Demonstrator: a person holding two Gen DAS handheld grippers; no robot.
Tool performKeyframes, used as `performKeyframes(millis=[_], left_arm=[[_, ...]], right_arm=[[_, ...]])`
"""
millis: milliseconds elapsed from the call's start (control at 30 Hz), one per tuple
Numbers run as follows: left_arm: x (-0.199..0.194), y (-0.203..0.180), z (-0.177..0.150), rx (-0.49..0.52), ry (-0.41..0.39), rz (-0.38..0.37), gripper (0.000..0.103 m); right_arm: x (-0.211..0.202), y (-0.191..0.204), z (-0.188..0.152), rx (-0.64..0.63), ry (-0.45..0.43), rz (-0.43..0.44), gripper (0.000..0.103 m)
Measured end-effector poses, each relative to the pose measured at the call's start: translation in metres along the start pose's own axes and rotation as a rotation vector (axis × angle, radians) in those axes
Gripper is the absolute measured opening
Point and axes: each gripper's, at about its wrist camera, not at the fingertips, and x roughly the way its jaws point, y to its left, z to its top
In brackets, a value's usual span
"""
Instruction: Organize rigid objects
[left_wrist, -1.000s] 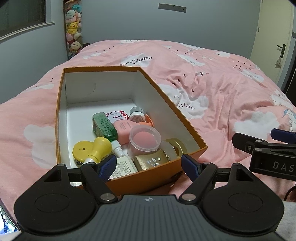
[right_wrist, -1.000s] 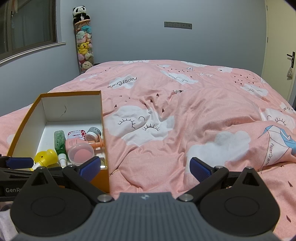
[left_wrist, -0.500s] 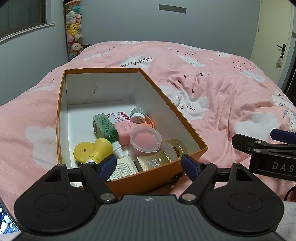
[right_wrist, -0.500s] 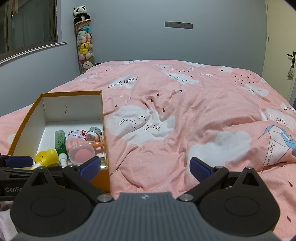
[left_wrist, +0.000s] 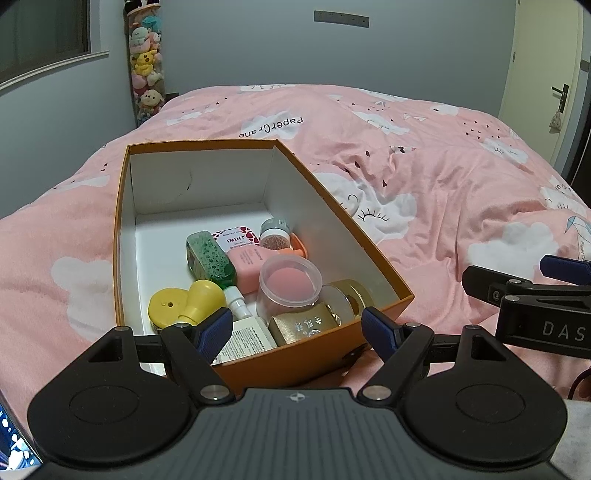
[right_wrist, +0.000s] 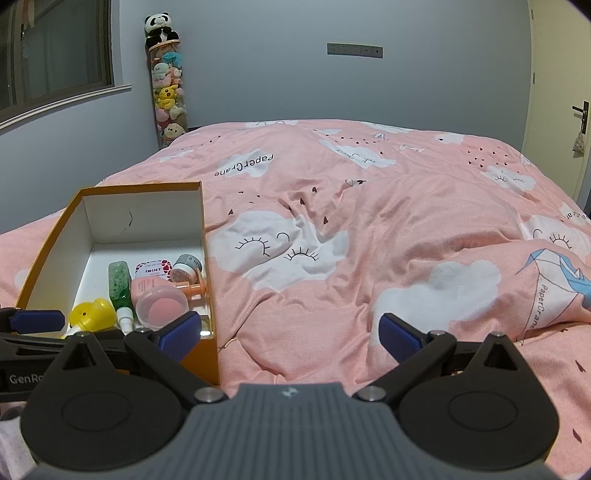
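Note:
An orange cardboard box (left_wrist: 122, 229) with a white inside sits on the pink bed; it also shows in the right wrist view (right_wrist: 48, 240). It holds a green bottle (left_wrist: 210, 258), a mint tin (left_wrist: 236, 238), a pink bottle (left_wrist: 249, 264), a clear cup with a pink sponge (left_wrist: 290, 282), a yellow bulb-shaped item (left_wrist: 184, 304), a gold box (left_wrist: 304, 325) and a small white bottle (left_wrist: 240, 310). My left gripper (left_wrist: 297, 328) is open and empty just before the box's near wall. My right gripper (right_wrist: 290, 334) is open and empty over the bedding, right of the box.
The pink quilt (right_wrist: 369, 221) with cloud prints covers the whole bed, with folds in the middle. A tall tube of plush toys (right_wrist: 168, 92) stands at the back wall. A door (right_wrist: 565, 92) is at the far right. The right gripper's fingers (left_wrist: 517, 288) show in the left wrist view.
The left gripper has drawn back and risen slightly, so the box sits a little lower in its view. The right gripper has barely moved. Both stay open.

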Motion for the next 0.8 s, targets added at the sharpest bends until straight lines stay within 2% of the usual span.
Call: performKeyframes(millis=[800], left_arm=[[-0.0002,-0.0020,0.0006,0.021,-0.007,-0.023,0.093]], right_arm=[[0.0002,0.0006,-0.0003,0.002,-0.001,-0.002,0.100]])
